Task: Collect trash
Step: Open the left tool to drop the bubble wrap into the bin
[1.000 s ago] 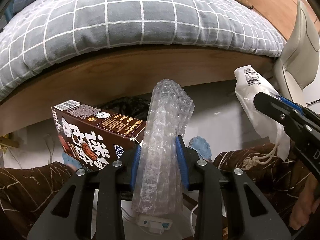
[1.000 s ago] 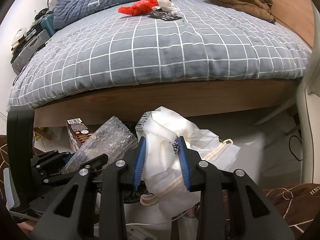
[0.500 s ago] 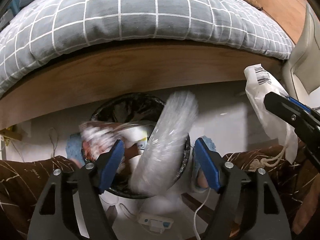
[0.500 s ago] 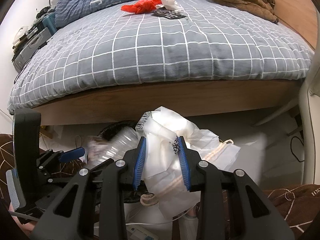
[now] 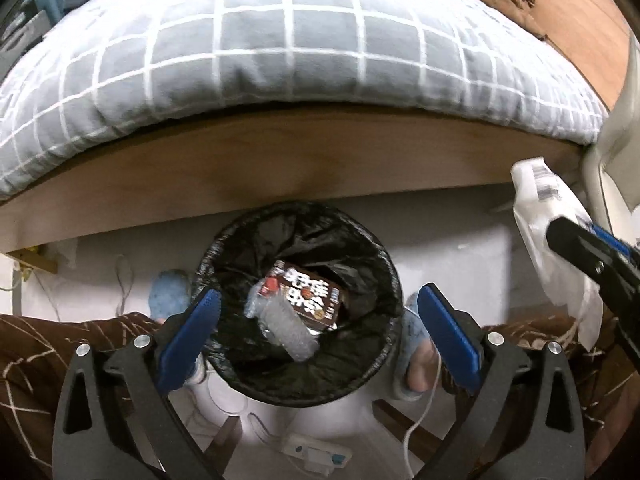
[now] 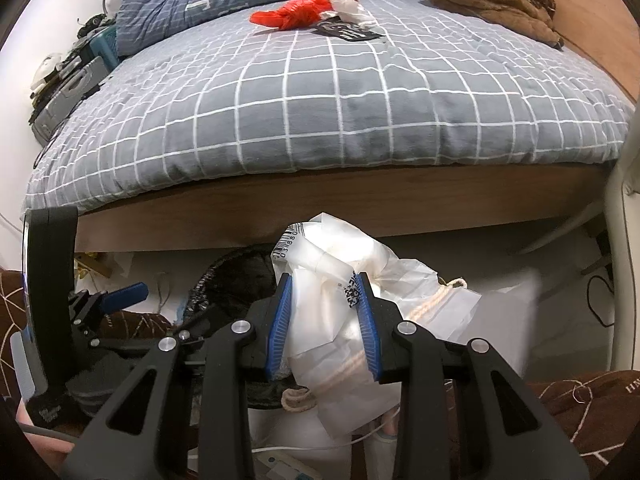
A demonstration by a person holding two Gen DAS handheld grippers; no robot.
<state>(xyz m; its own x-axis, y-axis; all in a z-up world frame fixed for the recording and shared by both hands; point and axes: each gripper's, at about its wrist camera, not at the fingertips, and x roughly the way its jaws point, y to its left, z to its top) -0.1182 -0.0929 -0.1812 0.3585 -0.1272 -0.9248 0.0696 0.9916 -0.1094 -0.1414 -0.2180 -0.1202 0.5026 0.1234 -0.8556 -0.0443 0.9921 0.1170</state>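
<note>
The left gripper (image 5: 318, 324) hangs over the black-lined trash bin (image 5: 384, 272), its jaws opening wide with nothing between the blue pads. Down in the bin lie a roll of bubble wrap (image 5: 286, 330) and, touching it, a brown snack box (image 5: 308, 296). The right gripper (image 6: 323, 320) pinches a crumpled white plastic bag (image 6: 344, 276) with a cord handle, held just beside the bin (image 6: 228, 276). Behind stands a bed with a grey checked duvet (image 6: 320, 100), where a red plastic bag (image 6: 300, 14) lies.
</note>
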